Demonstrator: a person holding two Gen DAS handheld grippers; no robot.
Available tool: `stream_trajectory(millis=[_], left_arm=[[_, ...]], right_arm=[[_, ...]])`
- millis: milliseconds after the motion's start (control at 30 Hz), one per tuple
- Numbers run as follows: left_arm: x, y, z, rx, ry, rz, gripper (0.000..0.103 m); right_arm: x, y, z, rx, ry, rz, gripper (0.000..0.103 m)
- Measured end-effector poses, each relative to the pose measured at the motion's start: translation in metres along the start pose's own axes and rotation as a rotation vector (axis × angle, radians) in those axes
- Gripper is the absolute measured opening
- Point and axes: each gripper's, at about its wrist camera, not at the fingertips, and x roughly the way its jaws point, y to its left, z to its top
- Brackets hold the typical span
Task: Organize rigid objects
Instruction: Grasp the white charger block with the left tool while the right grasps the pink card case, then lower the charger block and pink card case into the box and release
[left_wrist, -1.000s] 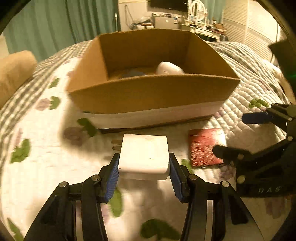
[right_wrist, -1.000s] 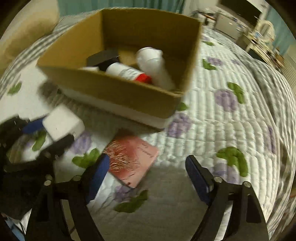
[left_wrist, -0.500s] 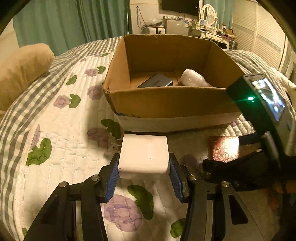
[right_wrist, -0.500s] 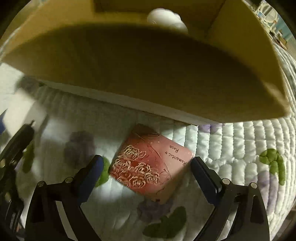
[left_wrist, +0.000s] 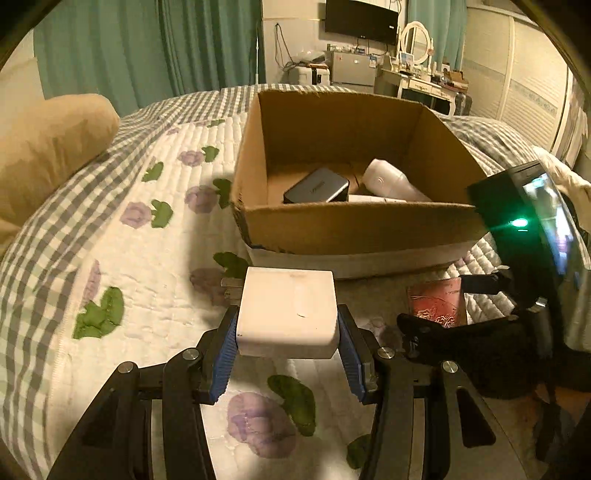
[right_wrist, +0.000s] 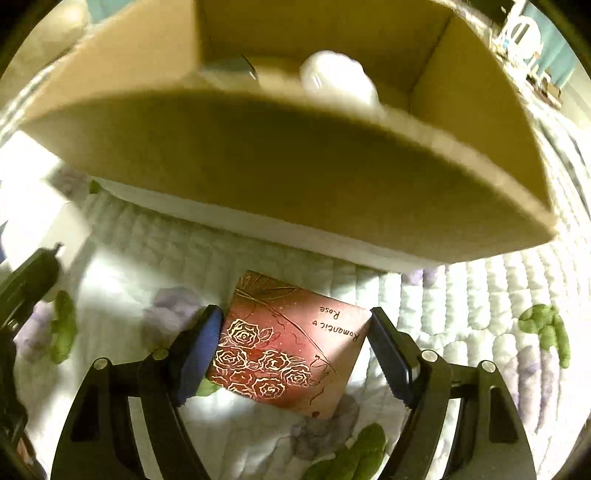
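Note:
My left gripper (left_wrist: 287, 334) is shut on a white power adapter (left_wrist: 288, 312) and holds it above the quilt, just in front of the open cardboard box (left_wrist: 354, 229). The box holds a dark grey case (left_wrist: 317, 190) and a white bottle (left_wrist: 391, 181). My right gripper (right_wrist: 295, 354) is low over the quilt, its blue pads (right_wrist: 197, 350) around a flat red rose-printed box (right_wrist: 291, 343), touching or nearly touching its two sides. The red box also shows in the left wrist view (left_wrist: 437, 302), beside the right gripper's body (left_wrist: 517, 295).
The cardboard box wall (right_wrist: 295, 177) stands just beyond the red box. A tan pillow (left_wrist: 48, 147) lies at the far left on the flowered quilt (left_wrist: 122, 258). A dresser and a TV stand behind the bed.
My left gripper has risen with the adapter, so more of the box's inside shows. My right gripper has dropped over the red box and its jaws have narrowed around it.

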Motion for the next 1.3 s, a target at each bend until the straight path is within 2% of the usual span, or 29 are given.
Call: stream_trajectory(millis=[233,633,933,1033,1300], left_arm=[[-0.017,0.01,0.003,-0.012,-0.04,0.003,0.051],[-0.055,0.012,0.024,0.002,-0.127,-0.017,0.051],[-0.08,0.006,0.056,0.018,-0.199,-0.026,0.051],[-0.087,0.001,0.073,0.022,-0.243,0.005,0.051],[-0.078,-0.012,0.119,0.032,-0.288,-0.007,0.051]], right_arm=[[-0.05,0.022,-0.011,-0.088,-0.106,0.031,0.074],[-0.121,0.008,-0.017,-0.095,-0.278,0.069,0.072],[-0.175,-0.009,0.007,-0.07,-0.416,0.069,0.072],[-0.19,-0.019,0.019,-0.055,-0.452,0.057,0.072],[-0.205,-0.038,0.053,-0.033,-0.49,0.031,0.072]])
